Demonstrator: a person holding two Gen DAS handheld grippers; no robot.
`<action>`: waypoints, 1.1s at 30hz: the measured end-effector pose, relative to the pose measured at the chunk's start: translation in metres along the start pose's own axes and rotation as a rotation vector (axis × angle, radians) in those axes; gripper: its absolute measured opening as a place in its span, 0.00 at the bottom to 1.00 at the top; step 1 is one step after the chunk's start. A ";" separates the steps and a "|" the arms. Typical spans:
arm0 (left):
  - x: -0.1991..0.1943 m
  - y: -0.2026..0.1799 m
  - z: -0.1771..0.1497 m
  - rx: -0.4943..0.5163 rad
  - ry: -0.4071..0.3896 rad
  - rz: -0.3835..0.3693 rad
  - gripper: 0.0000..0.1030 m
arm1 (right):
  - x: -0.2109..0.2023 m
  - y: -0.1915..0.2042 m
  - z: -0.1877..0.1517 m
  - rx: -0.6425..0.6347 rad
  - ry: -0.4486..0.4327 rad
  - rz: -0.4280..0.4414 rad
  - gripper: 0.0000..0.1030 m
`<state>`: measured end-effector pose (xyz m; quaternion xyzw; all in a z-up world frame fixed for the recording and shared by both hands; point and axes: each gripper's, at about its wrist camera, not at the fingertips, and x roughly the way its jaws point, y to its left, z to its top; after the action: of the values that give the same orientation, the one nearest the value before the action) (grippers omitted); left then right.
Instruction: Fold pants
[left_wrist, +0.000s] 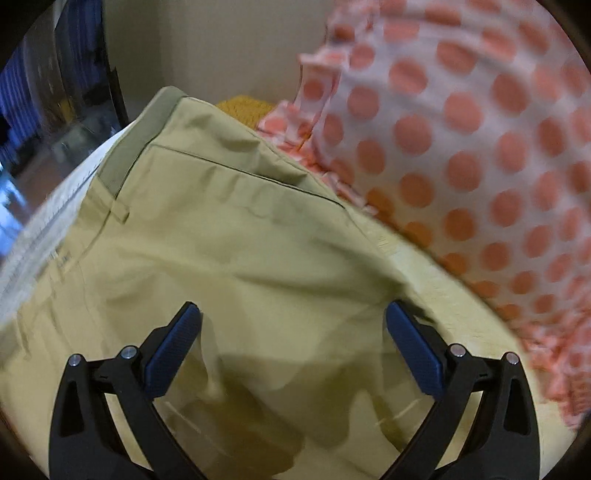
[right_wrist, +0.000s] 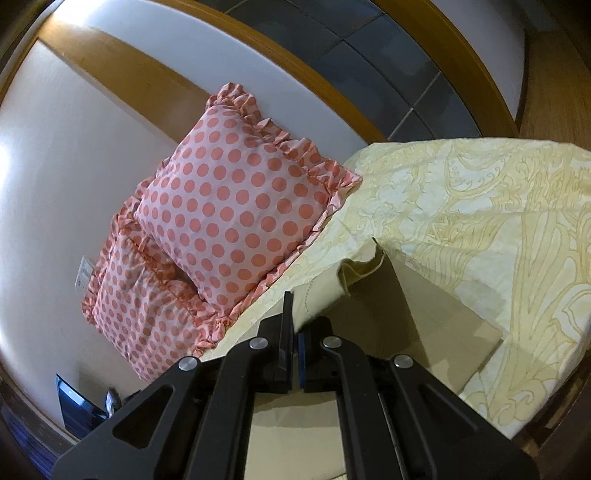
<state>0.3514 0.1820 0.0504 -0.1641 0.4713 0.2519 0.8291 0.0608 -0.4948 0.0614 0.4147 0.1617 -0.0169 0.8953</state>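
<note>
Khaki pants (left_wrist: 229, 236) lie on the bed, waistband and a pocket seam toward the far left in the left wrist view. My left gripper (left_wrist: 293, 325) is open just above the pants, its blue pads spread wide over wrinkled cloth. In the right wrist view my right gripper (right_wrist: 295, 332) is shut on a fold of the pants (right_wrist: 354, 273) and holds it lifted above the bed; a flat folded part of the pants (right_wrist: 443, 325) lies to the right below it.
Two pink polka-dot pillows (right_wrist: 236, 206) lean against the white wall at the head of the bed; one fills the right of the left wrist view (left_wrist: 461, 147). A yellow patterned bedsheet (right_wrist: 498, 206) covers the bed. A wooden frame (right_wrist: 110, 74) runs along the wall.
</note>
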 end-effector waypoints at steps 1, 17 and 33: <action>0.004 -0.005 0.002 0.023 0.011 0.037 0.94 | -0.001 0.002 -0.002 -0.016 0.000 -0.007 0.01; -0.016 0.001 0.031 -0.104 0.052 -0.232 0.98 | 0.005 -0.005 -0.007 -0.064 0.035 -0.056 0.01; -0.102 0.086 -0.011 -0.067 -0.174 -0.267 0.09 | -0.001 0.002 0.010 -0.092 -0.023 0.010 0.01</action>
<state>0.2508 0.2205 0.1302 -0.2304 0.3628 0.1686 0.8870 0.0626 -0.5010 0.0693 0.3738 0.1501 -0.0098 0.9153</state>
